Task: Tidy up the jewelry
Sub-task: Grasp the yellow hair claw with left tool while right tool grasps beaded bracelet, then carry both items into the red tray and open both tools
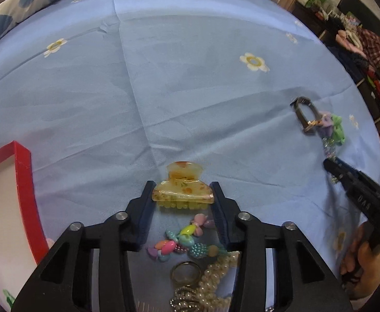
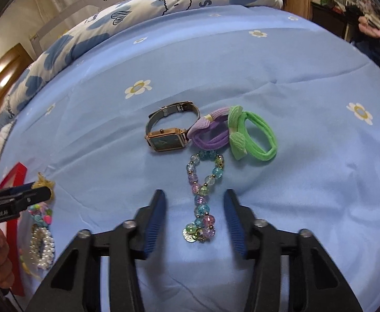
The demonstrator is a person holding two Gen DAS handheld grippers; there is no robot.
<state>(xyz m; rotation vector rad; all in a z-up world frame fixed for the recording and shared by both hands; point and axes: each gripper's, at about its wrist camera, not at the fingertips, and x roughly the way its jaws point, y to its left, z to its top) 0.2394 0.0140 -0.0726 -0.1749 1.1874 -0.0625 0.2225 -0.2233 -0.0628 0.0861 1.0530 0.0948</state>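
On the bed covered by a light blue sheet with white daisy prints [image 1: 190, 91], the left gripper [image 1: 182, 191] has its dark blue ribbed fingers [image 1: 146, 208] spread apart on either side of a translucent yellow plastic claw hair clip with orange flecks [image 1: 182, 188]; the clip lies on the sheet between the tips, and contact with the pads cannot be told. Behind the clip, nearer the camera, lie a bracelet of bright multicoloured plastic beads [image 1: 183, 241], a thin metal ring [image 1: 186, 273] and a coil of white pearl strands [image 1: 215, 280]. A red-rimmed box with a white interior [image 1: 23, 182] sits at the bed's left side.

The right gripper [image 2: 195, 213] also has its fingers [image 2: 154, 223] wide open, hovering over a string of glassy pastel crackle beads [image 2: 202, 195] that runs between them without touching either. Just beyond it lie a square rose-gold wristwatch with a dark face and grey mesh band [image 2: 167, 132], a purple fabric hair tie with a bow [image 2: 210, 132] touching the watch, and a green fabric hair tie with a bow [image 2: 254, 137] overlapping the purple one. A folded white quilt with blue cloud patterns [image 2: 138, 13] lies along the bed's far edge.
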